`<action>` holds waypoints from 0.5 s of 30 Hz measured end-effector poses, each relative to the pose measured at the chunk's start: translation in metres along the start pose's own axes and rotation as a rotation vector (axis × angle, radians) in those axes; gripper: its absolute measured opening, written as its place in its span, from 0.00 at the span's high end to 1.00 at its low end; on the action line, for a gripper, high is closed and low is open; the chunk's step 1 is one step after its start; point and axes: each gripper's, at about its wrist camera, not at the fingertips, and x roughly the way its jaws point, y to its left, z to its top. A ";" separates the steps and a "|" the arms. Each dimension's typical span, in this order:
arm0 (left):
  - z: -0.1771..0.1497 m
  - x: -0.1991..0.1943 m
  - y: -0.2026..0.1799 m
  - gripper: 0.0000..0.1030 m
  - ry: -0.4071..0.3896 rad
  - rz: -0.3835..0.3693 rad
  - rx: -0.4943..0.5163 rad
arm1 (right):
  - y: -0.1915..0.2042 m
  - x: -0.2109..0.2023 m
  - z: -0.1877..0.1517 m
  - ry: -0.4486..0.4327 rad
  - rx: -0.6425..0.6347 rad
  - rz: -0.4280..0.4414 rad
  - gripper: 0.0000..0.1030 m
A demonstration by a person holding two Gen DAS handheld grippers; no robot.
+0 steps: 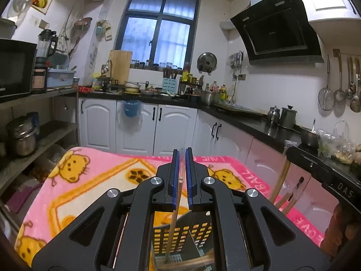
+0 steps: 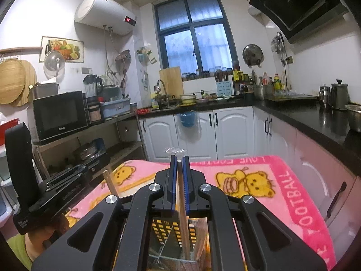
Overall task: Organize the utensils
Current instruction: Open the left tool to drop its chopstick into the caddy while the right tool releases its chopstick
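Note:
In the left wrist view my left gripper (image 1: 182,158) is shut on a wooden chopstick (image 1: 174,214) in a clear wrapper. It hangs down into a black slotted utensil holder (image 1: 180,232) below the jaws. In the right wrist view my right gripper (image 2: 179,161) is shut on another wrapped wooden chopstick (image 2: 183,216) that reaches down into the same holder (image 2: 167,230). The right gripper's body (image 1: 325,176) shows at the right of the left view, with chopsticks (image 1: 279,180) under it. The left gripper's body (image 2: 56,192) shows at the left of the right view.
The holder stands on a table covered by a pink cartoon-bear blanket (image 1: 94,180). White cabinets (image 1: 176,126) with a black countertop (image 1: 252,122) run behind and to the right. A shelf with a microwave (image 2: 59,115) and pots stands at the left.

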 end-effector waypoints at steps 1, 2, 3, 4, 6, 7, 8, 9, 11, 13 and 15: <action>-0.001 -0.001 0.001 0.97 0.007 0.001 -0.001 | -0.001 0.000 -0.001 0.005 -0.002 -0.004 0.92; -0.002 0.000 0.002 0.97 0.016 0.004 -0.001 | -0.001 -0.001 -0.003 0.014 -0.003 -0.007 0.87; -0.003 0.000 0.003 0.96 0.026 0.008 -0.003 | -0.002 -0.001 -0.004 0.020 -0.001 -0.005 0.83; -0.005 0.000 0.004 0.91 0.032 0.009 -0.008 | -0.002 -0.001 -0.005 0.023 0.002 -0.004 0.76; -0.006 -0.001 0.007 0.82 0.045 0.011 -0.024 | -0.003 -0.004 -0.006 0.026 0.001 -0.007 0.76; -0.007 -0.002 0.009 0.80 0.052 0.011 -0.032 | -0.003 -0.004 -0.007 0.030 -0.001 -0.007 0.76; -0.009 -0.004 0.010 0.78 0.056 0.011 -0.040 | -0.003 -0.006 -0.008 0.034 -0.001 -0.007 0.75; -0.010 -0.005 0.012 0.76 0.063 0.009 -0.050 | -0.004 -0.007 -0.008 0.035 0.001 -0.008 0.75; -0.012 -0.010 0.016 0.65 0.073 0.011 -0.064 | -0.004 -0.010 -0.008 0.040 0.000 -0.009 0.72; -0.013 -0.012 0.018 0.62 0.080 0.014 -0.074 | -0.005 -0.013 -0.009 0.041 -0.001 -0.014 0.70; -0.013 -0.016 0.023 0.55 0.089 0.007 -0.096 | -0.006 -0.016 -0.011 0.046 -0.001 -0.018 0.69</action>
